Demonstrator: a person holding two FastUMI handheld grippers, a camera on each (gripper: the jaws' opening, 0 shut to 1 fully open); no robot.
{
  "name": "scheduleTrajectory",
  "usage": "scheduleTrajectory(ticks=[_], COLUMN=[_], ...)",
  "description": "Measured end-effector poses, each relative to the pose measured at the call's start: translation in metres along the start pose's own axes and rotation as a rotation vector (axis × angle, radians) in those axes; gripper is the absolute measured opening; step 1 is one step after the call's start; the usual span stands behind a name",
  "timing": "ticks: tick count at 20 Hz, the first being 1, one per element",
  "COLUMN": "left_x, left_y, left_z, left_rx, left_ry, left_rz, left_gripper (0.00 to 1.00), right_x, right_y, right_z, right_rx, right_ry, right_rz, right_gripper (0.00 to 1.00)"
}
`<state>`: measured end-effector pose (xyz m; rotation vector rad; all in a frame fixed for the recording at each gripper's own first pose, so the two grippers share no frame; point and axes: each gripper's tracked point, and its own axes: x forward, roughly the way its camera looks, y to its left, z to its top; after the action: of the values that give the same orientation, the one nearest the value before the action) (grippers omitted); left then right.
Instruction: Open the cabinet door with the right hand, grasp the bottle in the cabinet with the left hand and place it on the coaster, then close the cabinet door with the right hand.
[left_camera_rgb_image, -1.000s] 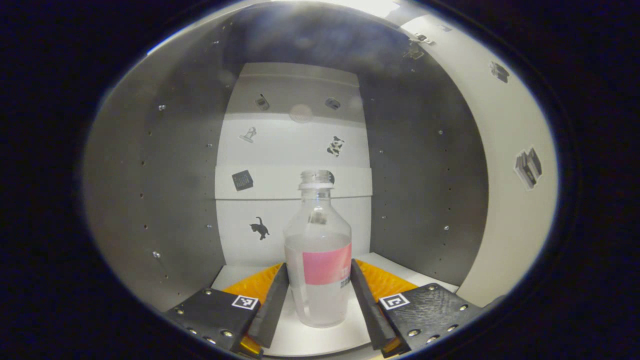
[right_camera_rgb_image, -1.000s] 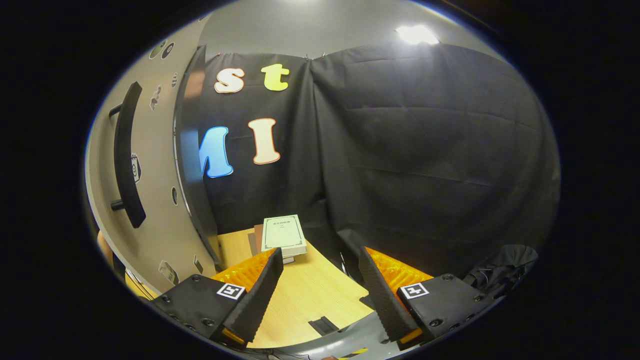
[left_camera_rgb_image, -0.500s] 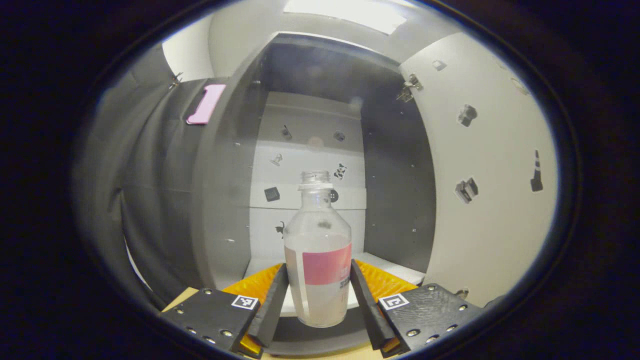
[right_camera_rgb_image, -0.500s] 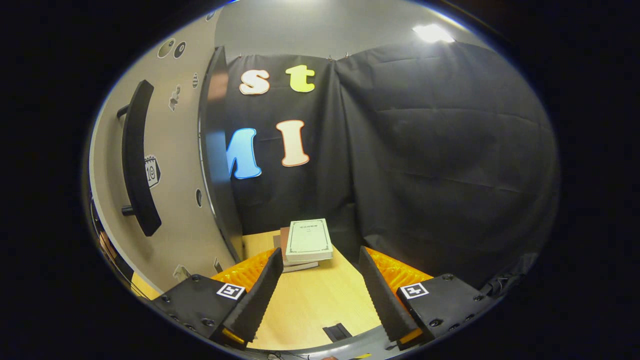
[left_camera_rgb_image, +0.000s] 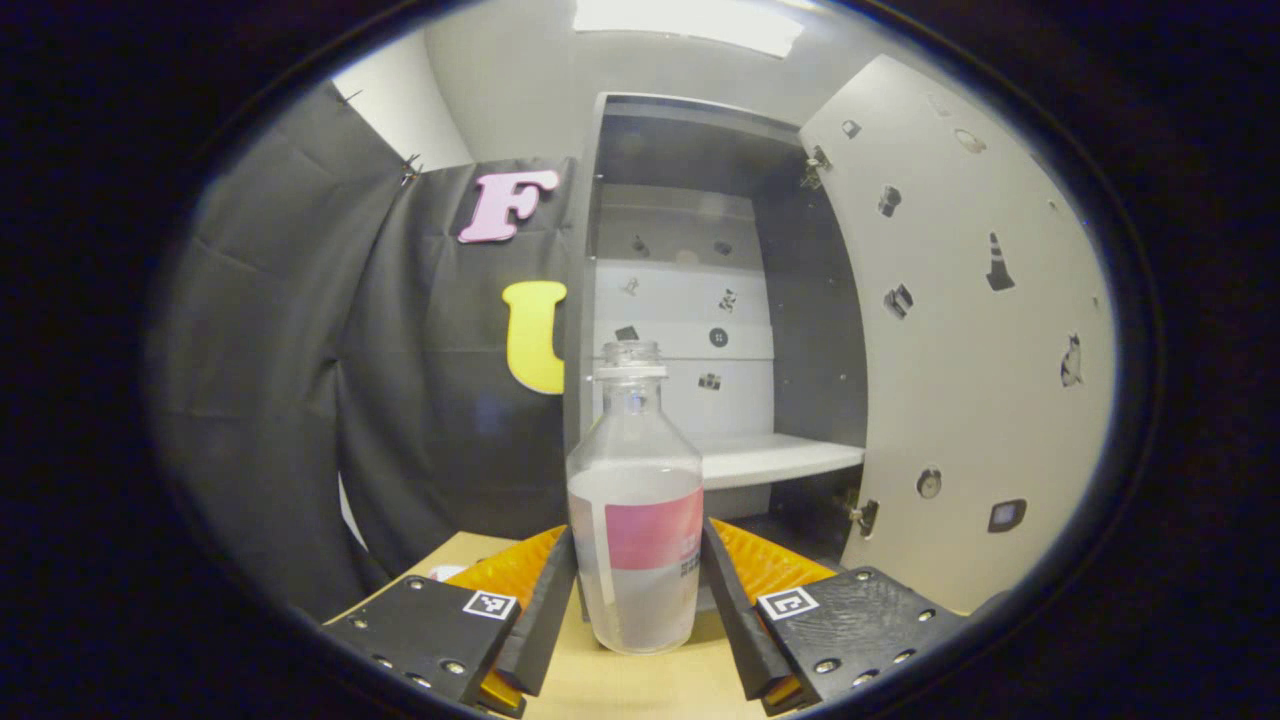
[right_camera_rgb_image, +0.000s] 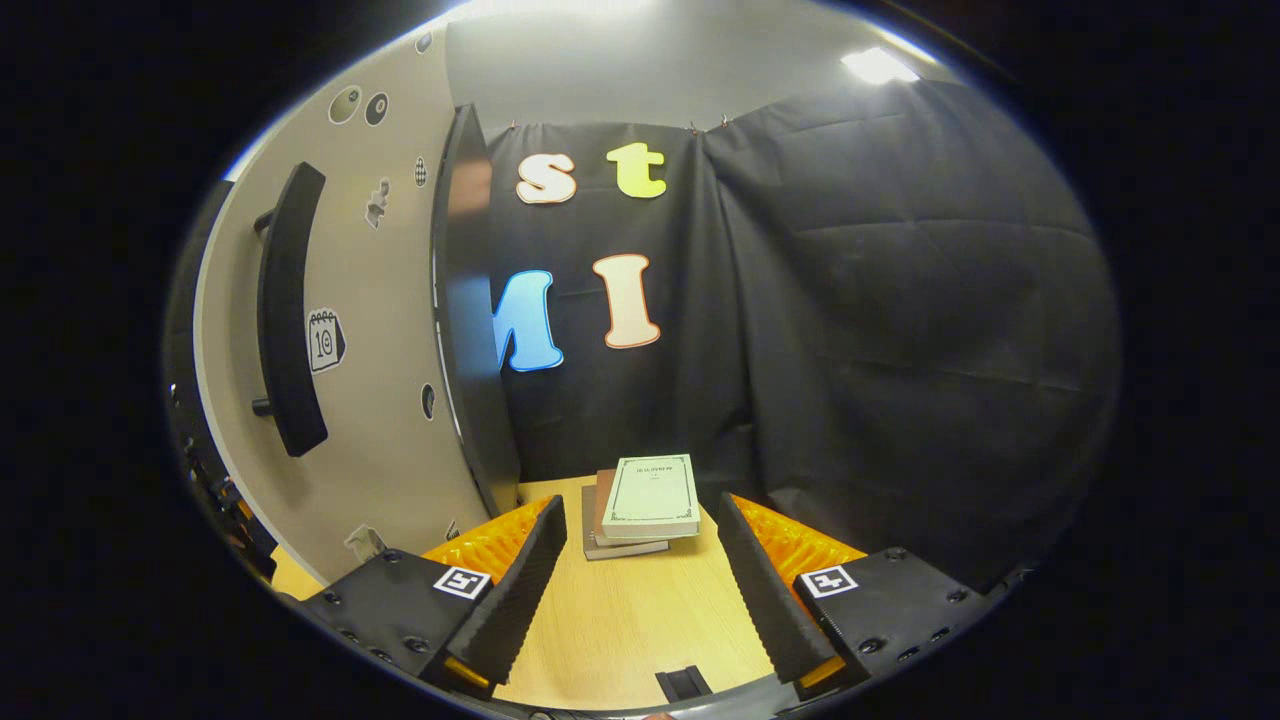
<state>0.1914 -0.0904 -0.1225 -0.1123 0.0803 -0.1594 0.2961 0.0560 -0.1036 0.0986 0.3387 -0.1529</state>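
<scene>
Your right gripper (right_camera_rgb_image: 632, 575) is hovering with its fingers spread over the wooden table (right_camera_rgb_image: 640, 620). A stack of books (right_camera_rgb_image: 645, 505) is lying just ahead, and the cabinet door (right_camera_rgb_image: 360, 340) with its black handle (right_camera_rgb_image: 290, 310) is standing open to its left.

Your left claw (left_camera_rgb_image: 638, 590) has two black wedge fingers with ribbed faces, backed by orange ridged plastic. Each black body block carries a small white square code marker and silver screws. Your right claw (right_camera_rgb_image: 640, 580) is built the same: black, orange, markers, dark screws.
</scene>
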Motion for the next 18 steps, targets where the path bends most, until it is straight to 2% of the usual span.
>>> scheduleTrajectory(ticks=[1,2,3,4,5,6,8,15,18], left_x=[-0.014,-0.026,-0.038,-0.047,-0.055,-0.062,-0.072,-0.071,-0.074], left_y=[0.005,0.009,0.015,0.02,0.026,0.032,0.045,0.06,0.058], left_z=[-0.015,-0.028,-0.043,-0.058,-0.073,-0.085,-0.111,-0.191,-0.216], left_rx=[0.001,0.008,0.019,0.032,0.042,0.05,0.05,0.002,-0.015], left_ry=[0.013,0.023,0.037,0.053,0.069,0.08,0.101,0.15,0.161], left_rz=[0.014,0.028,0.045,0.06,0.076,0.094,0.134,0.2,0.223], left_gripper=[0.72,0.71,0.71,0.74,0.72,0.71,0.71,0.75,0.71], right_x=[0.001,0.0,0.0,-0.001,-0.002,-0.004,-0.008,-0.027,-0.032], right_y=[0.001,0.001,0.002,0.003,0.003,0.002,0.001,-0.016,-0.016], right_z=[-0.001,-0.003,-0.004,-0.008,-0.012,-0.015,-0.021,-0.023,-0.023], right_rx=[0.009,0.016,0.02,0.022,0.021,0.019,0.015,-0.059,-0.066], right_ry=[-0.004,-0.004,0.0,0.007,0.017,0.023,0.033,0.043,0.054], right_rz=[0.008,0.018,0.026,0.035,0.04,0.041,0.04,-0.014,-0.019], right_gripper=[0.97,0.93,0.98,0.98,0.93,0.98,0.98,0.98,0.98])
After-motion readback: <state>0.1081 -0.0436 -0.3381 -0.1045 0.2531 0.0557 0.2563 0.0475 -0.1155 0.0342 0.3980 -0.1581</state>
